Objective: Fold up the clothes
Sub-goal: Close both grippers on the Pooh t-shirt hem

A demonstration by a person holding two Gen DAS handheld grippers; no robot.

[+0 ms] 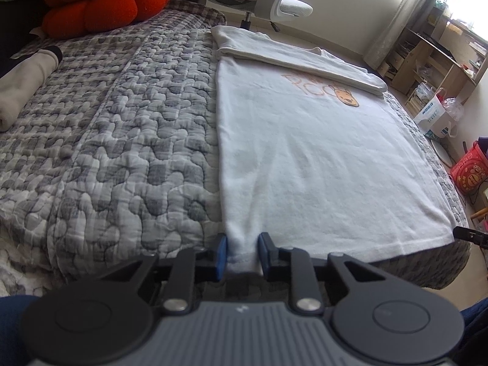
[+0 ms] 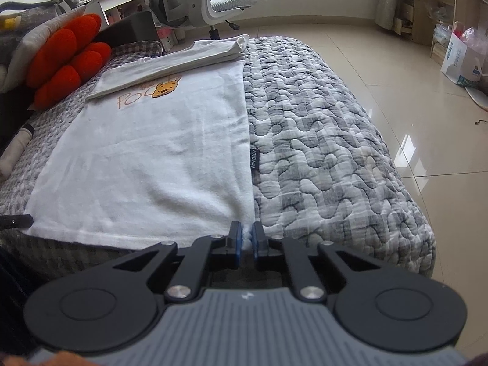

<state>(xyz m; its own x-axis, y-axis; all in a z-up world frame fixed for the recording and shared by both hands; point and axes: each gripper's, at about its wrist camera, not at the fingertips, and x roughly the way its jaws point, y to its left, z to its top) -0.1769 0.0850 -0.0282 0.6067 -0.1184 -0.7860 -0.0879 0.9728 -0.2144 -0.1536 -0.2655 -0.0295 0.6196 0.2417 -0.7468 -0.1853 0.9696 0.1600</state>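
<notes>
Left wrist view: nearest the lens, the left gripper [image 1: 242, 251], black linkage with blue pads, straddles the near-left hem corner of the white cotton T-shirt with an orange bear print [image 1: 305, 146]. Cloth lies between the pads, a visible gap on each side, so the claw is part-spread around the corner, not yet pinching. Shirt lies flat on the grey-and-white quilted bedspread [image 1: 122, 140], running from 6 o'clock up to 1 o'clock; sleeves are folded in as a band across its far end. Red-orange lobed plush cushion [image 1: 100, 3] at 11 o'clock, a rolled beige garment [image 1: 24, 85] at 9 o'clock. Tip of the other gripper shows at 4 o'clock by the far hem corner.

Right wrist view: right gripper [image 2: 247, 239] sits at 6 o'clock on the near-right hem corner. Pads are pressed together with a bunched fold of white cloth pinched between them. Black side label [image 2: 255, 158] lies on the shirt's right edge. White office chair [image 2: 213, 0] stands at 12 o'clock beyond the bed.

Judgement: light, limp knit; it will sag and drag on the textured quilt. Grip both hem corners well in from the edge and lift evenly, else the thin corner may slip out.
</notes>
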